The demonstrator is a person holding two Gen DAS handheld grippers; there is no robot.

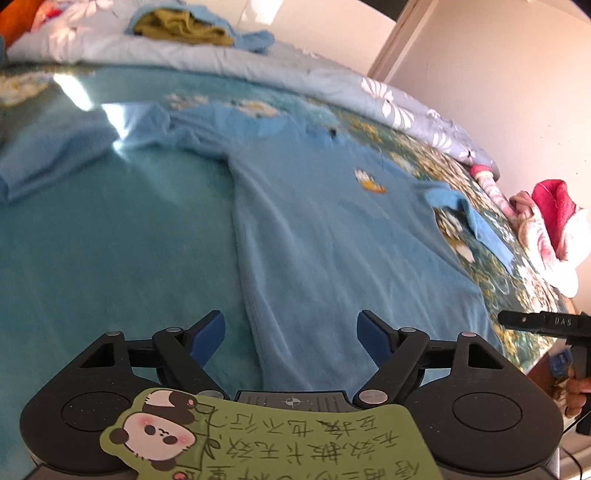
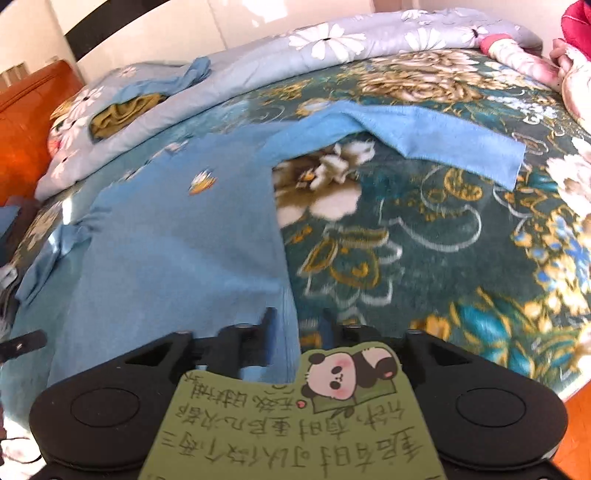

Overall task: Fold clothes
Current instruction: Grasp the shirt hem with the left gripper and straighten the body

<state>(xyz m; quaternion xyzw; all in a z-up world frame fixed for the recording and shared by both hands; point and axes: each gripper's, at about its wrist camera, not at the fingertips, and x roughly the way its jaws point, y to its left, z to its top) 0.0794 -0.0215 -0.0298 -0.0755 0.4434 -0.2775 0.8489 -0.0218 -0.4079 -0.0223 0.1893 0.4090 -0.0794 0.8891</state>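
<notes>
Bed w/ a dark floral blanket (image 2: 424, 236); a light blue top (image 1: 314, 229) lies flat on it, sleeves out. Left gripper (image 1: 290, 334) hangs over the top's hem, jaws wide apart, nothing in them. Right gripper (image 2: 297, 328) at the top's hem edge, jaws partly apart, not gripping. Olive cloth (image 1: 181, 26) lies beyond the top, on the quilt.

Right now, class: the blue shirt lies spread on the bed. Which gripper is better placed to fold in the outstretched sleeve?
Probably the right gripper: it sits at the shirt's hem edge on the side where the sleeve lies. The left gripper hangs open over the opposite edge.
</notes>
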